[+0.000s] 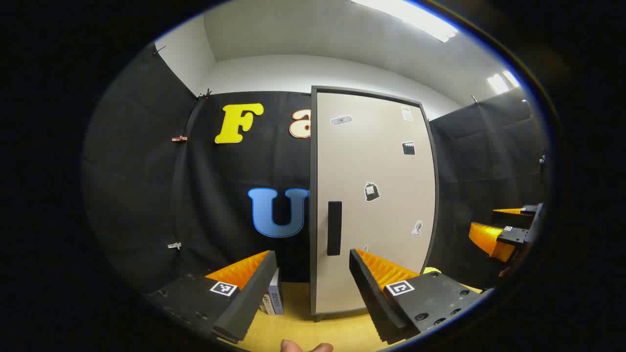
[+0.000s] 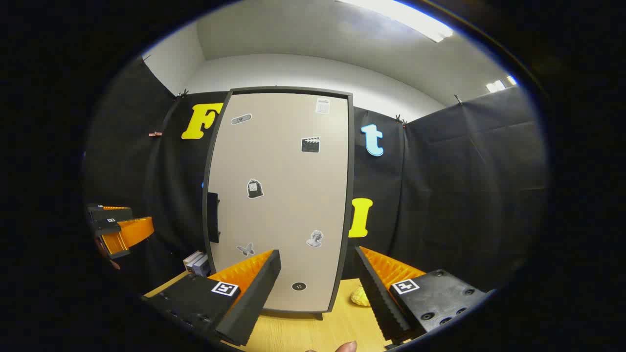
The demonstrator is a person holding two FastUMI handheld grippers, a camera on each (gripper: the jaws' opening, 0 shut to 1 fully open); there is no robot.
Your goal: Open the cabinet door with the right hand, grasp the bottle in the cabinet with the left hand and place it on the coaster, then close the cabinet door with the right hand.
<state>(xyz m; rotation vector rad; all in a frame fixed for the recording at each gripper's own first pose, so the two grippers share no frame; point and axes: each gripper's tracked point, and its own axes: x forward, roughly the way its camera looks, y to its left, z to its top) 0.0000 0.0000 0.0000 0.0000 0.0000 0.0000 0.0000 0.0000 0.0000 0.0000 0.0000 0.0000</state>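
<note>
A tall cabinet stands on the wooden table with its beige, sticker-covered door shut, hiding the inside. The dark vertical handle runs along the door's left edge and appears again as the handle in the right gripper view. My left gripper hangs open in front of the handle, short of the door, holding nothing. My right gripper is open too, facing the lower middle of the door and apart from it. Each gripper appears in the other's view: right gripper, left gripper.
A few books stand left of the cabinet, seen also as the books. A small yellow textured object lies on the table right of the cabinet base. Black cloth walls close in the booth.
</note>
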